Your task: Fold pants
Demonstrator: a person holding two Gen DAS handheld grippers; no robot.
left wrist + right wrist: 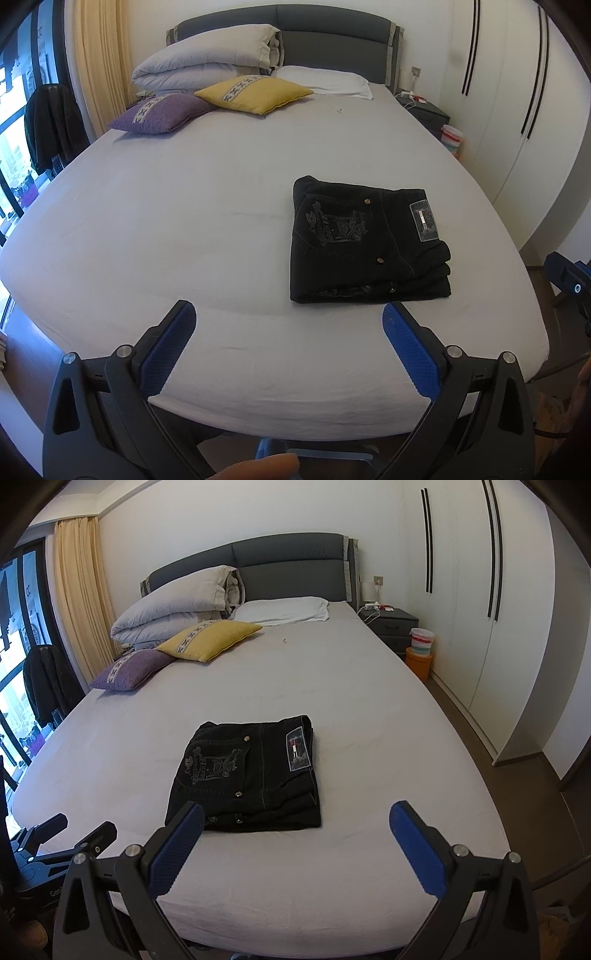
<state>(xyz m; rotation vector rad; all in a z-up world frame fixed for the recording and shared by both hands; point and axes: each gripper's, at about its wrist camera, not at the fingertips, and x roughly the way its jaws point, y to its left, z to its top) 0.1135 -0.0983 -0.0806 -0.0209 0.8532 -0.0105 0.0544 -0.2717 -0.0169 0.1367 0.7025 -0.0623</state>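
Note:
Black jeans [364,240] lie folded into a compact stack on the grey bed sheet [184,221], back pocket embroidery and a leather patch facing up. They also show in the right wrist view [247,775]. My left gripper [288,314] is open and empty, held above the bed's near edge, just in front and left of the jeans. My right gripper [295,816] is open and empty, also short of the jeans. The left gripper shows at the lower left of the right wrist view [70,834].
A purple cushion [162,112], a yellow cushion [255,94], a folded duvet [207,59] and a white pillow [325,81] lie at the headboard end. A nightstand [395,624], buckets [419,646] and white wardrobes [491,627] stand on the right. A window and a hung jacket [51,125] are on the left.

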